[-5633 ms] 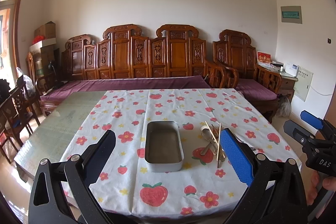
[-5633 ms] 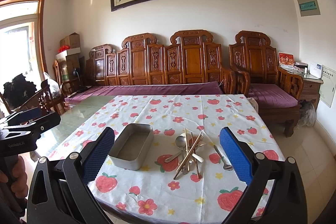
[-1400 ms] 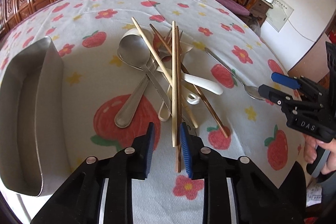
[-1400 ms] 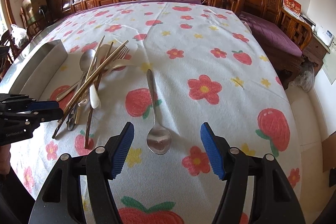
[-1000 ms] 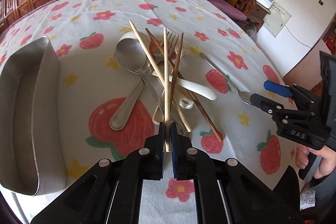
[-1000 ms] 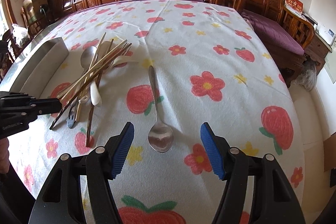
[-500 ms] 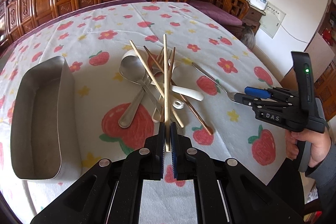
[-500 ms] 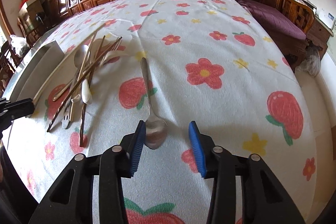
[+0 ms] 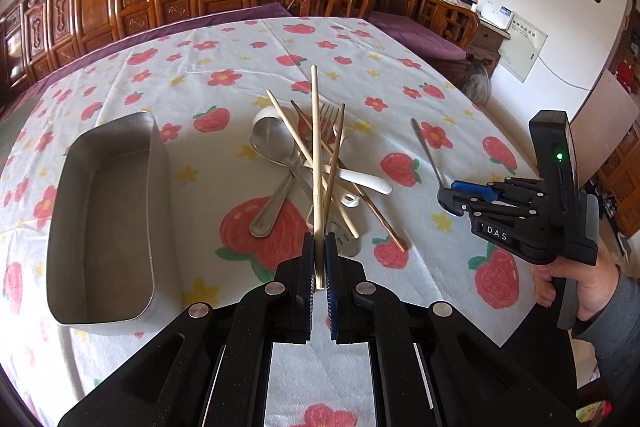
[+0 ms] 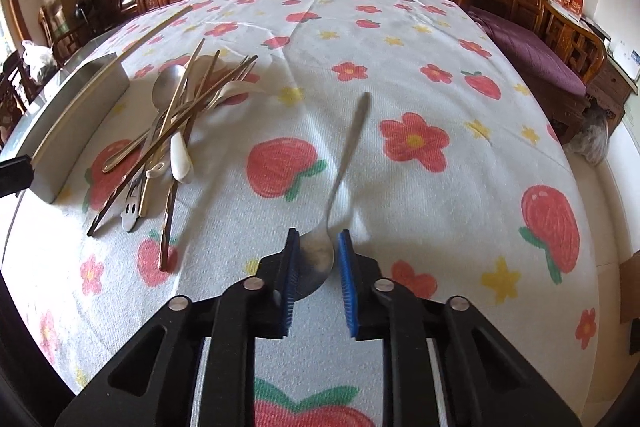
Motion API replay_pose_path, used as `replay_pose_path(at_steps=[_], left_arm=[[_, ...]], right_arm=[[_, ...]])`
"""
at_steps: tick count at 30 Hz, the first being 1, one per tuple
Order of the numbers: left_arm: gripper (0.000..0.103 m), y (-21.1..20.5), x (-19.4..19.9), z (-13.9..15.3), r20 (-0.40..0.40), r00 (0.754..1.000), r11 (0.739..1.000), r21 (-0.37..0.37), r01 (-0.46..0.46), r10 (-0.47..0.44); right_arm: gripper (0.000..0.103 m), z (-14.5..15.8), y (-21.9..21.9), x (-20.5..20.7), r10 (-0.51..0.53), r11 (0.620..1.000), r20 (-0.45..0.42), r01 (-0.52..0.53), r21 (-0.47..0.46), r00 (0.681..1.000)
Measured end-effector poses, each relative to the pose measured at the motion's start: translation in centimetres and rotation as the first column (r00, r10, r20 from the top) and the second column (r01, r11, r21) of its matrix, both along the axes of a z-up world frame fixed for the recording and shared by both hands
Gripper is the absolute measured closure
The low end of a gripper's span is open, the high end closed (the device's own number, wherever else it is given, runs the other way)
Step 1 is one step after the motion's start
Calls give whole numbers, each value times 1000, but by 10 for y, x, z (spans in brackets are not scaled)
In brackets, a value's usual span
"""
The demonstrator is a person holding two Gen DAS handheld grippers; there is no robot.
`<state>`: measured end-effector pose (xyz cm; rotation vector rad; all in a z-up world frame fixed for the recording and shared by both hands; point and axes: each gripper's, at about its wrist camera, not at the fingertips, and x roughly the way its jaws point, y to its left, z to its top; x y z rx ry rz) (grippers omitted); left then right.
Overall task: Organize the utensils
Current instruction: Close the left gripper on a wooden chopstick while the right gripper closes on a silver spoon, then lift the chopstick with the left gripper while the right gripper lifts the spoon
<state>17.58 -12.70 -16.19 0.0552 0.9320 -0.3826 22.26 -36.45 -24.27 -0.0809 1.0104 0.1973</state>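
Since a second ago: right gripper point(image 10: 317, 259) jaws closing around lone spoon's point(image 10: 316, 259) bowl, spoon between them | left gripper point(image 9: 319, 259) clamped on pale chopstick point(image 9: 316, 155), lifted off utensil pile point(image 9: 308, 163) ahead | metal tin point(image 9: 108, 211) to its left, empty | judgement: two items nearly ready to carry.

Bare cloth lies between the metal tray point(image 9: 108, 211) and the utensil heap point(image 9: 316, 163), wide enough to pass. Right of the heap the right gripper point(image 9: 450, 195) blocks the way. The far half of the table point(image 10: 360, 39) is open.
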Motion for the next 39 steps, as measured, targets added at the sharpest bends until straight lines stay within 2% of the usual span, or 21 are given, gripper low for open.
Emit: replay_pose_path(at_steps=[6,10,18,21,25,28,31,33,34,39], left_arm=[[99,7,-8,9,19,1000,1000,5,-15,15],[99,13,-14,15,32,999,1000,12,-23,22],[99,26,-15,21,47,999,1000,0,-26,26],[99,29,-16,25,61,998,1000,-10,-19,20],[99,29,-18,29,80,997,1000,-25,-7,9],[99,27,-22,32,97,995,1000,-24,8,-5],[99,24,-24,34,110,994,1000,-19,22,-20],[99,25,-24,35,116,993,1000,-16,23,-21],[99,27,-23,35,117,993,1000,-16,21,-19],[99,44,-19,35,124,992,1000,-10,0,1]], right_arm=[[93,0,4,-2,5,1000,1,-5,-11,1000],[103,0,3,-2,10,1000,-2,-10,-10,1000],[103,7,0,-3,1,1000,24,0,-10,1000],[102,13,-4,5,-13,999,29,12,31,999],[70,7,-5,18,-40,999,17,40,24,999],[69,2,-5,28,-52,998,4,52,29,999],[69,-2,3,33,-38,999,-7,38,-17,999],[79,-1,8,35,-26,999,-11,26,-44,1000],[94,-1,9,36,-28,998,-18,27,-52,999],[99,-1,11,36,-44,994,-45,39,-100,998]])
